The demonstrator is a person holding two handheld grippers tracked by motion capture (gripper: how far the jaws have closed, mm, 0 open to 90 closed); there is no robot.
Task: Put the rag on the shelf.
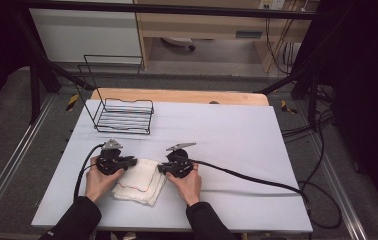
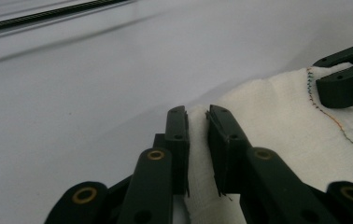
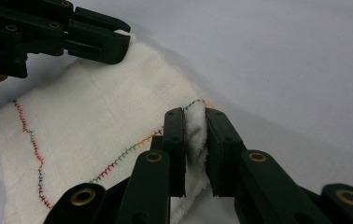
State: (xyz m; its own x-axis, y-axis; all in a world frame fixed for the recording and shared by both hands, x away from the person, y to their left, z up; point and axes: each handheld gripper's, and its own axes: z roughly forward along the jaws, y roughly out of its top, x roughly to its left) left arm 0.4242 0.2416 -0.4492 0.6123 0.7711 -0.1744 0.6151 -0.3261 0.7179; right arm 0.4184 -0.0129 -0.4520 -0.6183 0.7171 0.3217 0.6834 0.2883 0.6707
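A white folded cloth with multicoloured stitching lies on the pale table cover near the front edge. My left gripper is shut on the cloth's far left corner; in the left gripper view the cloth is pinched between the jaws. My right gripper is shut on the cloth's far right corner; in the right gripper view a fold of cloth sits between the jaws. Both grippers point toward each other across the cloth.
A black wire basket stands at the back left of the table. Cables trail from both grippers, the right one running off the right edge. Black frame rails flank the table.
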